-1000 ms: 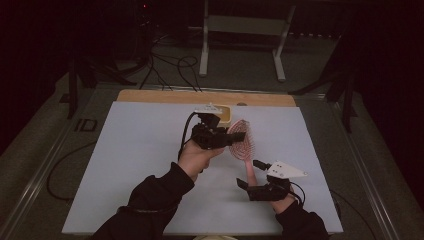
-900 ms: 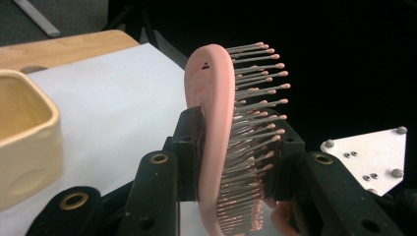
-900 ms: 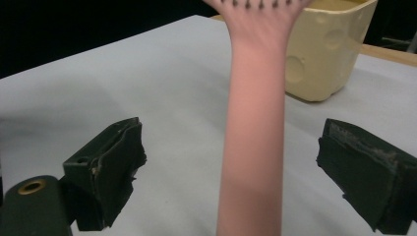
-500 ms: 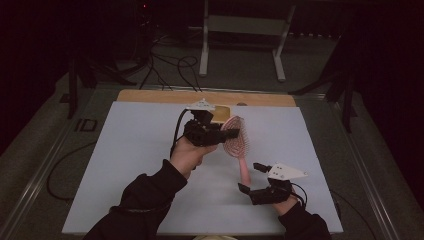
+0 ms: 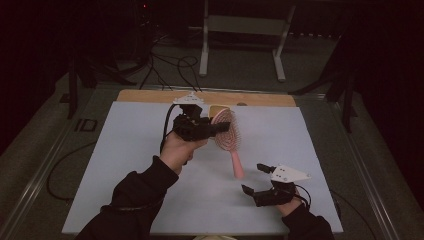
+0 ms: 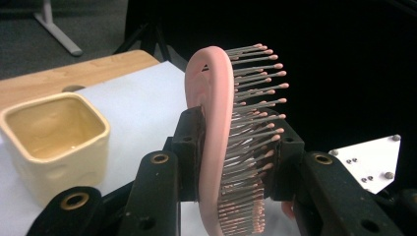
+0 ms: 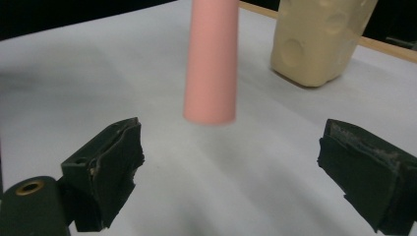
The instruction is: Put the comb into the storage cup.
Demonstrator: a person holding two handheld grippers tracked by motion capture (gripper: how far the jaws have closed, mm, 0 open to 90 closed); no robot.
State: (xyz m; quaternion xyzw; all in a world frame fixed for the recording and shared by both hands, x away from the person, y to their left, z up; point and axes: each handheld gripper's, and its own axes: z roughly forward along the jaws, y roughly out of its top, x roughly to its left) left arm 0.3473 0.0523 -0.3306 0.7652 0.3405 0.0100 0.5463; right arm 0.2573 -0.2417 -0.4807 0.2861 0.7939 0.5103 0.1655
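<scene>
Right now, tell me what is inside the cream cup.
The cup looks empty: the left gripper view shows bare glazed walls and part of the bottom. The near wall hides the rest of the floor. The brush is beside it, not in it.

White surface (image 5: 130, 165) being lit from above, wooden edge strip (image 5: 150, 96) lying along its far side, grey floor (image 5: 240, 65) being crossed by black cables (image 5: 165, 62), white metal stand (image 5: 242, 25) beyond, surroundings being left dark.
</scene>
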